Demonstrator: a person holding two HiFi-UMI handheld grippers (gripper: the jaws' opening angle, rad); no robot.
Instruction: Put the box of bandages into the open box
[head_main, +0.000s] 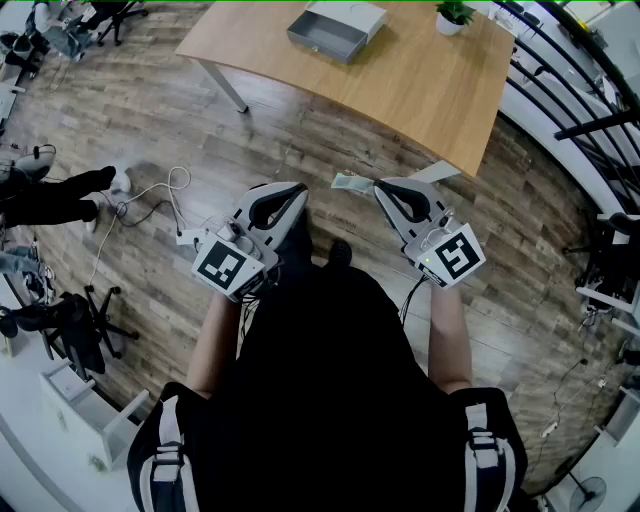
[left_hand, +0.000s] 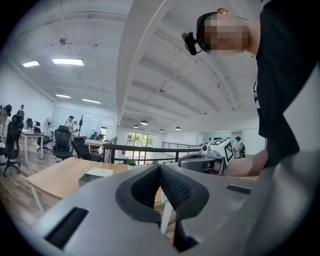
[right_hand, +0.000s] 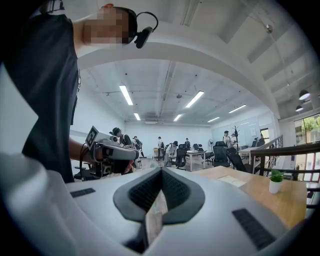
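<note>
The open grey box (head_main: 335, 30) lies on the far wooden table (head_main: 420, 80); the left gripper view shows the open box (left_hand: 95, 174) too. A thin pale box of bandages (head_main: 351, 182) sticks out of my right gripper (head_main: 388, 190), which is shut on it. In the right gripper view the bandage box (right_hand: 155, 217) stands edge-on between the pads. My left gripper (head_main: 285, 197) is shut with nothing in it, its pads (left_hand: 172, 187) pressed together. Both grippers are held at waist height over the wooden floor, well short of the table.
A small potted plant (head_main: 455, 15) stands on the table's far right corner. Cables (head_main: 150, 200) trail on the floor at left, near office chairs (head_main: 75, 325). A black railing (head_main: 570, 90) runs along the right. Other people stand at distant desks (right_hand: 200, 152).
</note>
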